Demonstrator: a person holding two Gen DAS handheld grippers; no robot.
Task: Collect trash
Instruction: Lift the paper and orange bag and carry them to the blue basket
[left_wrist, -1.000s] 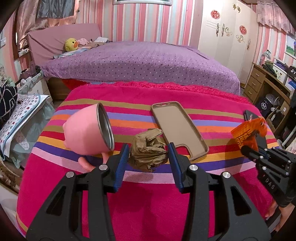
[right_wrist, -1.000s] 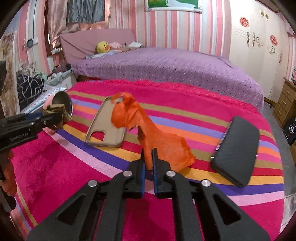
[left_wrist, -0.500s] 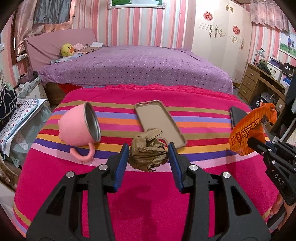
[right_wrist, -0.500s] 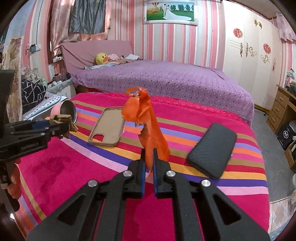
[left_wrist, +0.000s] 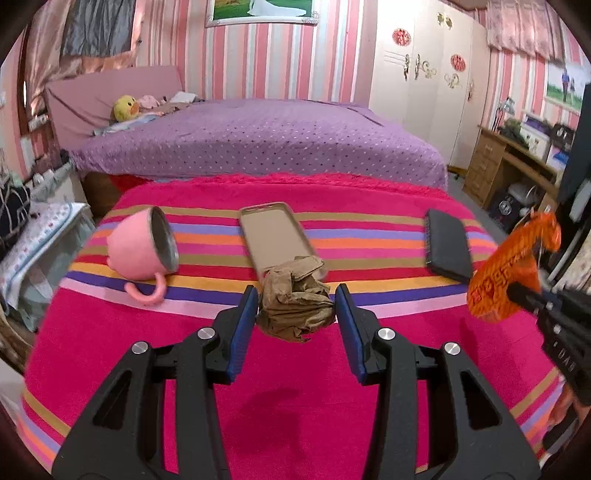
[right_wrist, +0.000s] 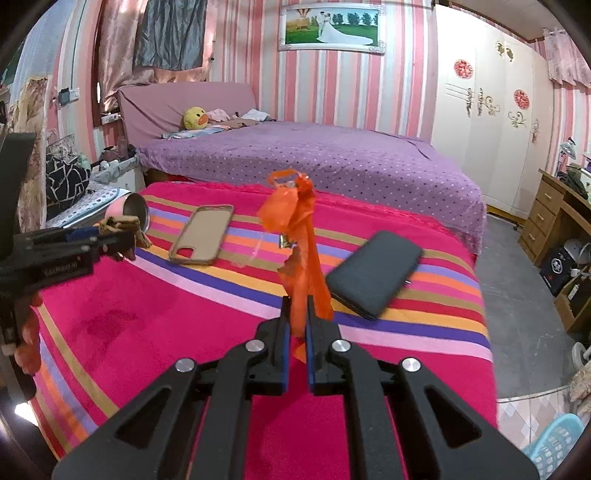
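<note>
My left gripper (left_wrist: 295, 317) is shut on a crumpled brown paper ball (left_wrist: 293, 306) and holds it in the air above the striped pink blanket (left_wrist: 295, 398). My right gripper (right_wrist: 296, 321) is shut on an orange wrapper (right_wrist: 297, 254) that stands up from the jaws, also clear of the blanket. The wrapper shows at the right edge of the left wrist view (left_wrist: 509, 269). The paper ball shows at the left of the right wrist view (right_wrist: 123, 227).
On the blanket lie a tipped pink mug (left_wrist: 142, 251), a beige phone case (left_wrist: 275, 234) and a black wallet (left_wrist: 445, 245). A purple bed (left_wrist: 258, 140) stands behind. A wooden desk (right_wrist: 557, 218) is at the right, a blue basket (right_wrist: 557, 443) on the floor.
Both grippers have risen and drawn back from the blanket with their trash. The mug, phone case and wallet look smaller and farther away.
</note>
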